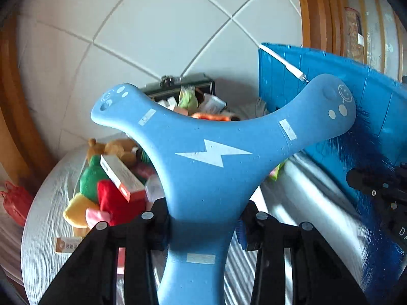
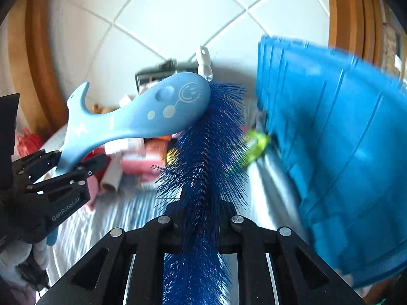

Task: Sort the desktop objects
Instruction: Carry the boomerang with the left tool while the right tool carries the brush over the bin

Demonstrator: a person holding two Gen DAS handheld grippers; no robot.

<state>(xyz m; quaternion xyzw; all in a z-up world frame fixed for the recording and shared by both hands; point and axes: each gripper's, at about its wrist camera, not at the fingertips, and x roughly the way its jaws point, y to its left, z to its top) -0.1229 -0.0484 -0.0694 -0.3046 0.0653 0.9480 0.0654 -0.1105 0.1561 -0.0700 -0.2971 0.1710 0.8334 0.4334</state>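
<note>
A light blue three-armed foam boomerang with a white lightning mark (image 1: 211,167) was gripped on its lower arm by the left tool (image 1: 203,228), whose pads were closed on the foam. A long dark blue bristle brush with a twisted wire core (image 2: 203,167) was clamped by the right tool (image 2: 201,231), fully closed on the bristles.

In the right wrist view the brush's long axis ran from the lower centre to the upper centre of the frame, and the boomerang's right arm lay across its tip; whether they touched could not be told. A large blue ribbed plastic bin (image 2: 338,137) stood on the right of the frame, just beside the brush, so the right tool was judged nearer to it.

The bin was blurred and its opening was not seen. The counter (image 1: 43,231) with the heap of plush toys and small boxes (image 1: 112,183) was partly hidden behind the boomerang.
</note>
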